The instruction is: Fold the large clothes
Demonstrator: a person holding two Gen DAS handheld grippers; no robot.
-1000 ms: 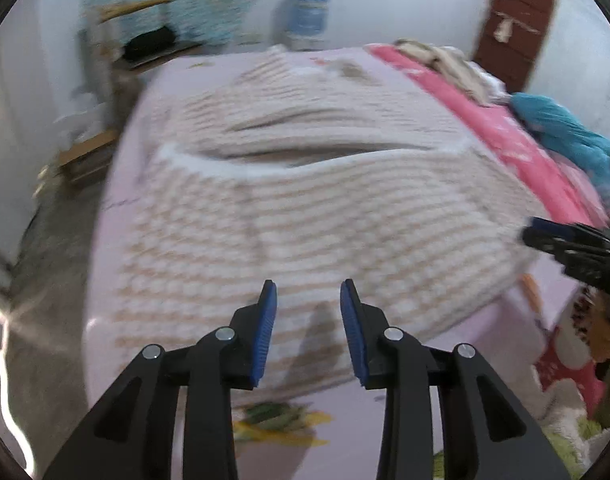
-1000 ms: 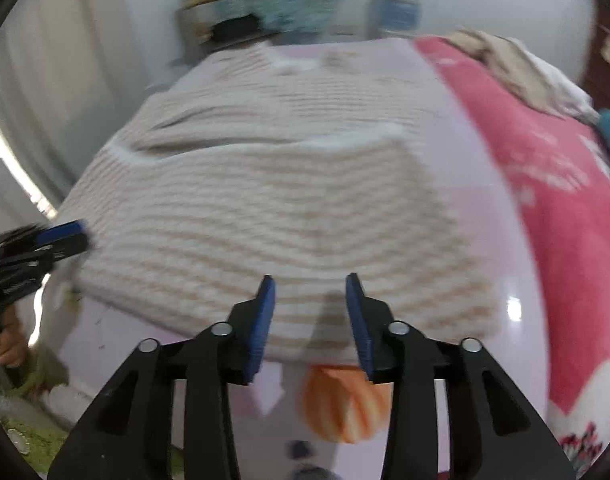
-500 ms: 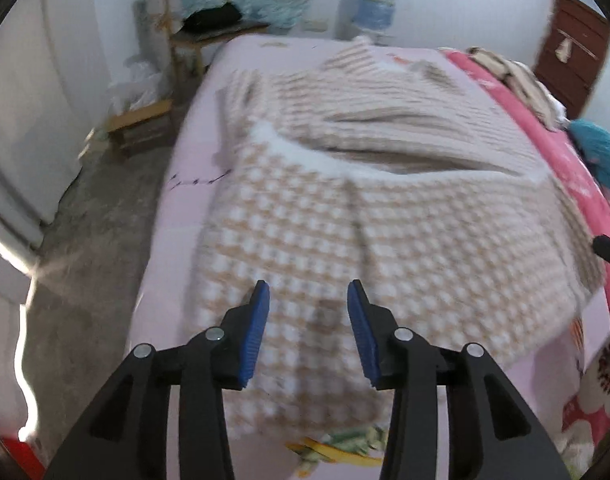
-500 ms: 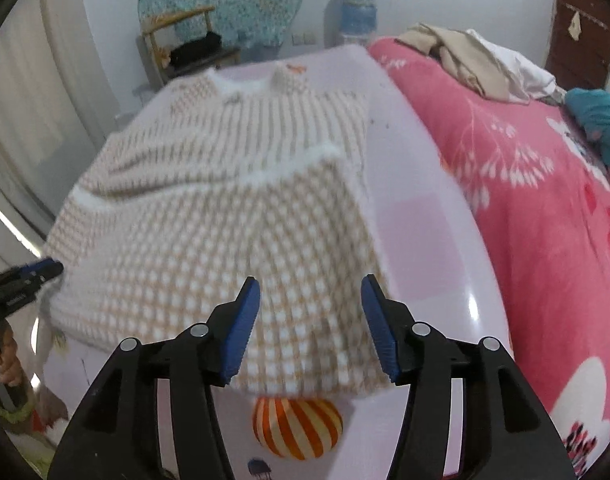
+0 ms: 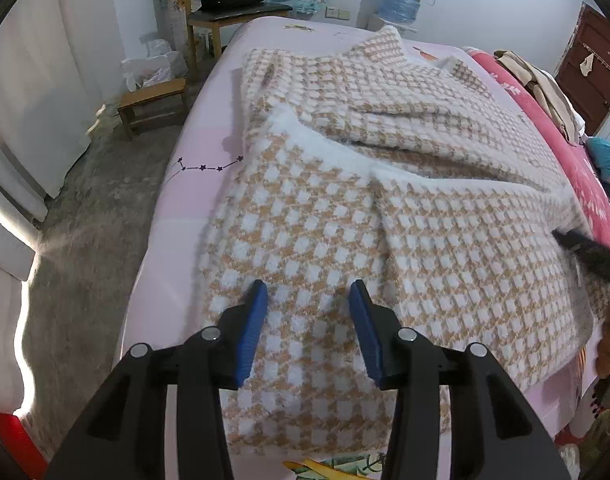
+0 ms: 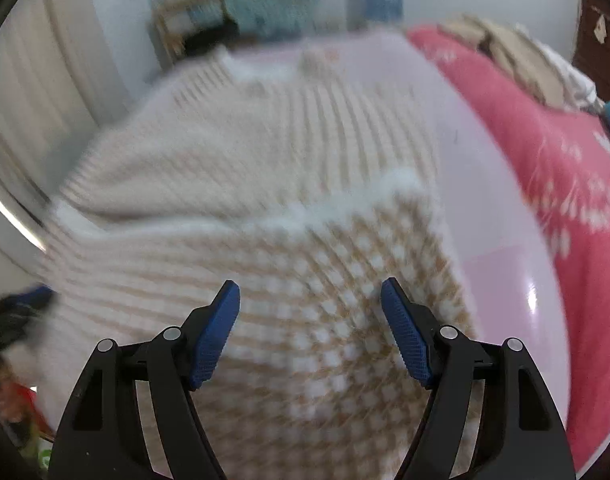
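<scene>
Left wrist view: a fleecy tan-and-white checked coat point(image 5: 385, 208) lies spread over a pink bed point(image 5: 197, 184), its lower part folded up toward 12 o'clock, with the white-edged fold line running from 10 to 3 o'clock. The left gripper point(image 5: 308, 324) hangs over the near hem, jaws partly spread and opening, nothing between them. In the blurred right wrist view, the right gripper point(image 6: 309, 328) hovers above the same cloth, jaws wide and opening, empty. To do the next fold well, each gripper should probably pinch a thick near corner fully, then both lift evenly, keeping the hem taut.
</scene>
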